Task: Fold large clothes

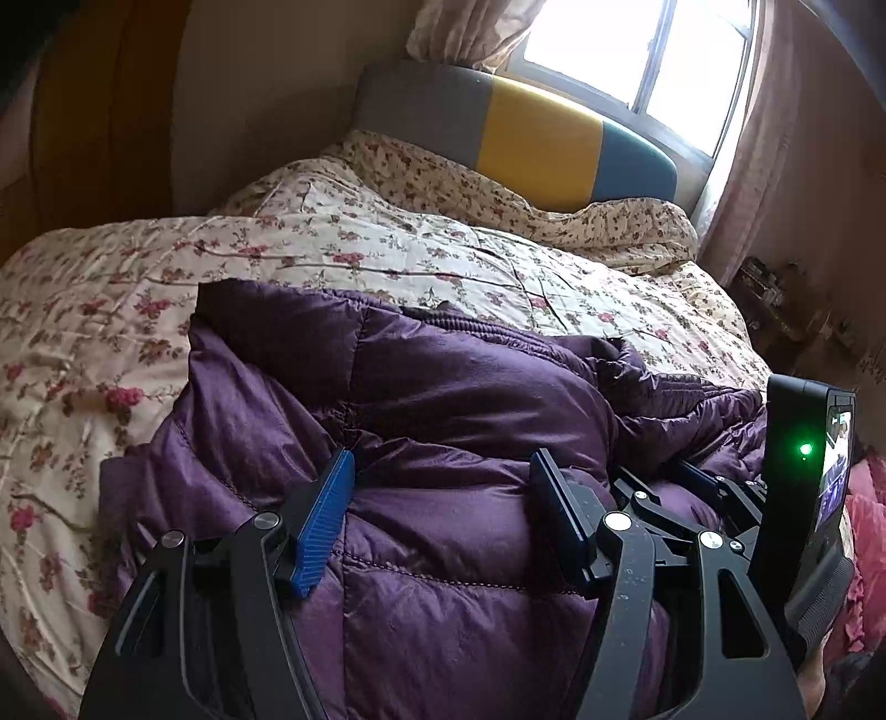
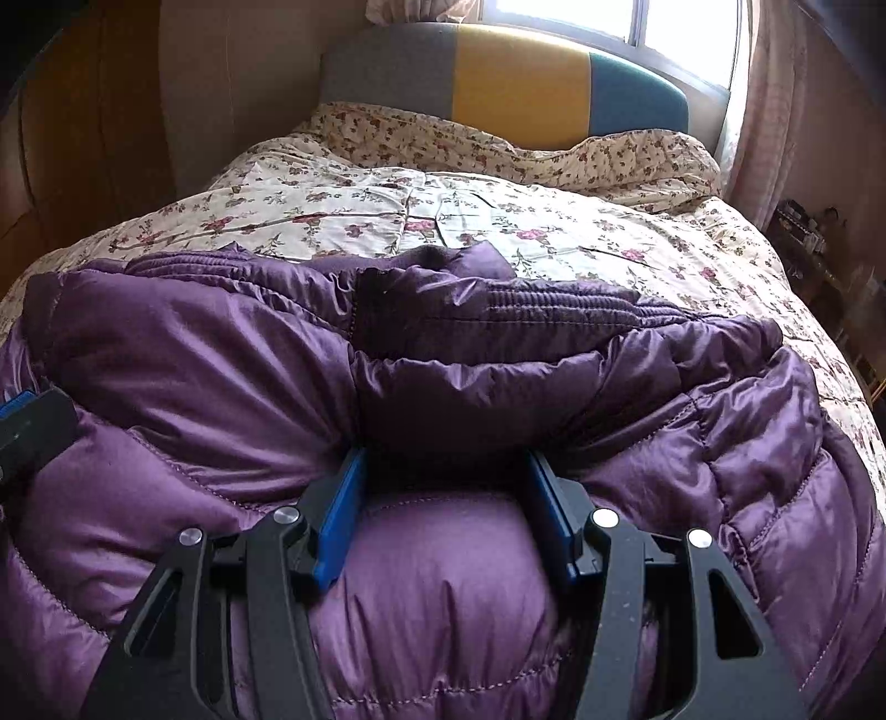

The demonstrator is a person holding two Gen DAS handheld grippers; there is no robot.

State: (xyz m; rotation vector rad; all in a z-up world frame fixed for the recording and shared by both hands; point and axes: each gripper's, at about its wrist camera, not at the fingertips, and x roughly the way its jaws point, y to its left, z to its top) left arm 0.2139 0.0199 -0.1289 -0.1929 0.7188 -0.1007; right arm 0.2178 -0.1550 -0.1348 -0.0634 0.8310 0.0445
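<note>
A purple quilted down jacket (image 1: 454,387) lies bunched on the near part of a bed with a floral cover (image 1: 332,243). My left gripper (image 1: 443,459) is open, its blue-padded fingers (image 1: 326,515) spread wide and resting on the puffy fabric. In the right wrist view the jacket (image 2: 221,354) fills the lower half, its ribbed collar (image 2: 554,310) along the far edge. My right gripper (image 2: 443,459) is open too, jaws wide, with a bulge of jacket between the fingers (image 2: 340,515). The right gripper's body shows at the right of the left wrist view (image 1: 797,459).
The bed's headboard (image 2: 520,88) is grey, yellow and teal, under a bright window (image 1: 637,50) with pink curtains (image 1: 786,144). A wooden wardrobe (image 1: 94,111) stands at the left. Cluttered shelves (image 2: 814,232) stand right of the bed. Pink fabric (image 1: 864,515) lies at the right edge.
</note>
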